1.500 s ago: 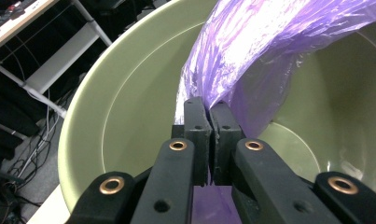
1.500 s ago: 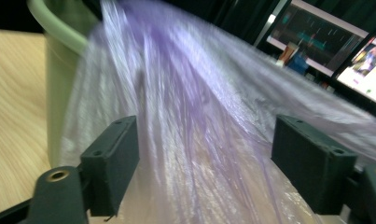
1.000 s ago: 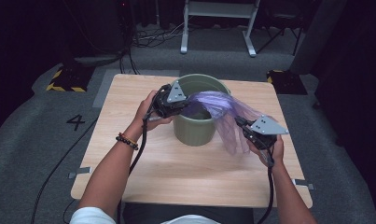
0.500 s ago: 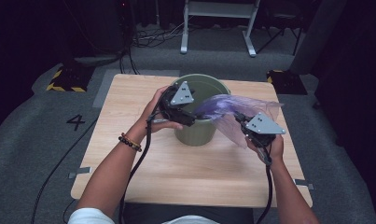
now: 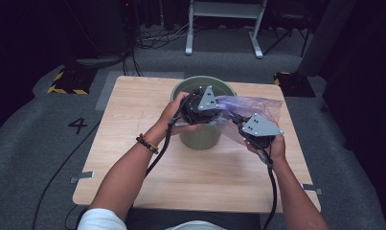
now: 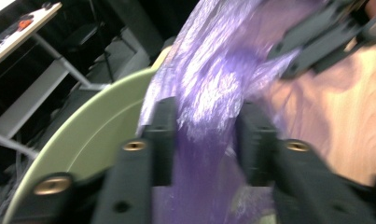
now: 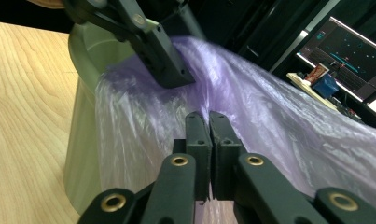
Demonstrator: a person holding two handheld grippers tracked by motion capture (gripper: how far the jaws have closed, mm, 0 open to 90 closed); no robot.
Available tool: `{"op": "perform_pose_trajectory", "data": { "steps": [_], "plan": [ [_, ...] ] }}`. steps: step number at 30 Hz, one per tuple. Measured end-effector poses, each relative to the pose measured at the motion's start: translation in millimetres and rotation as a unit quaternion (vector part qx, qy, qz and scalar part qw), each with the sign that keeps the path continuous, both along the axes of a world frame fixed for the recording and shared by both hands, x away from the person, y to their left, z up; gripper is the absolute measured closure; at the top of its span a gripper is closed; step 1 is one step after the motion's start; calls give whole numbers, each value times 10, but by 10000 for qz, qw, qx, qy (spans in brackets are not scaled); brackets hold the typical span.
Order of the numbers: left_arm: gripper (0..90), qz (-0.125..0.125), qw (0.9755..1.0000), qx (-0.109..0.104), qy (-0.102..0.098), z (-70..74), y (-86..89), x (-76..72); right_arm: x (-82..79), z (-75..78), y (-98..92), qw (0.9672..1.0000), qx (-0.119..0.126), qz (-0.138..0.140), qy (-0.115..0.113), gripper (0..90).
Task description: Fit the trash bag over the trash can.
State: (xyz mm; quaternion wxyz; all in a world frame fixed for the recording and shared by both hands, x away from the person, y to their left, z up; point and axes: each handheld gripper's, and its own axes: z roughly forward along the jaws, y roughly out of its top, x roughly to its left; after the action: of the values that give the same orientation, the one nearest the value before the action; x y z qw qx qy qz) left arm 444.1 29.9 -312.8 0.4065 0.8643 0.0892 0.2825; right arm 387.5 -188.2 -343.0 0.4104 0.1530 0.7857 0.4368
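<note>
You hold the left gripper (image 5: 214, 114) over the near rim of the green bin (image 5: 200, 136), which stands on the wooden table (image 5: 133, 158) a little beyond its middle. The purple plastic bag (image 5: 255, 106) drapes out of the bin's mouth and stretches off to the right, above the tabletop. In the left gripper view, your left gripper's jaws stand a bag-fold apart with a bunched strip of the bag (image 6: 209, 93) running up between them; they have just swung wide and come back in, and the blur keeps you from telling whether the pads actually press the film. The bin's pale green rim (image 6: 90, 140) curves away on the left of that view. Your right gripper (image 5: 237, 123) sits just right of the bin, nearer to you than the left one, and its jaws are clenched tight on a thin fold of the bag (image 7: 269, 116), as the right gripper view shows with the two black jaws (image 7: 209, 140) pressed nearly together. In that same view your left gripper (image 7: 176, 77) reaches in from the upper left onto the bag, with the bin's side (image 7: 80, 140) to the left.
</note>
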Motion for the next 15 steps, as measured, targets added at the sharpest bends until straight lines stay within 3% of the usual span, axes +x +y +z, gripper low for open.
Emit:
{"op": "perform_pose_trajectory", "data": {
  "steps": [2,4,5,10,11,12,13,14,15],
  "plan": [
    [842,67,10000,-9,6,-13,34,6,-11,9,3,10000,42,33,0,825],
    [865,119,9999,-44,19,-22,82,15,-34,22,-5,9999,97,72,-30,809],
    [882,160,9999,-27,18,-32,131,31,-52,33,-19,9999,141,53,-38,751],
    [886,267,9996,-56,11,-61,239,50,-74,45,-66,9996,268,22,5,648],
    [885,340,9994,-90,35,-80,291,57,-96,42,-90,9996,266,-40,-33,537],
    [885,340,9994,-90,35,-80,291,57,-96,42,-90,9996,266,-40,-33,537],
    [885,378,9992,-132,71,-94,344,78,-112,38,-132,9993,341,-159,-58,464],
    [885,378,9992,-132,71,-94,344,78,-112,38,-132,9993,341,-159,-58,464],
    [885,428,9989,-163,69,-104,394,100,-116,26,-203,9987,453,-238,-28,406]
  ]
}}
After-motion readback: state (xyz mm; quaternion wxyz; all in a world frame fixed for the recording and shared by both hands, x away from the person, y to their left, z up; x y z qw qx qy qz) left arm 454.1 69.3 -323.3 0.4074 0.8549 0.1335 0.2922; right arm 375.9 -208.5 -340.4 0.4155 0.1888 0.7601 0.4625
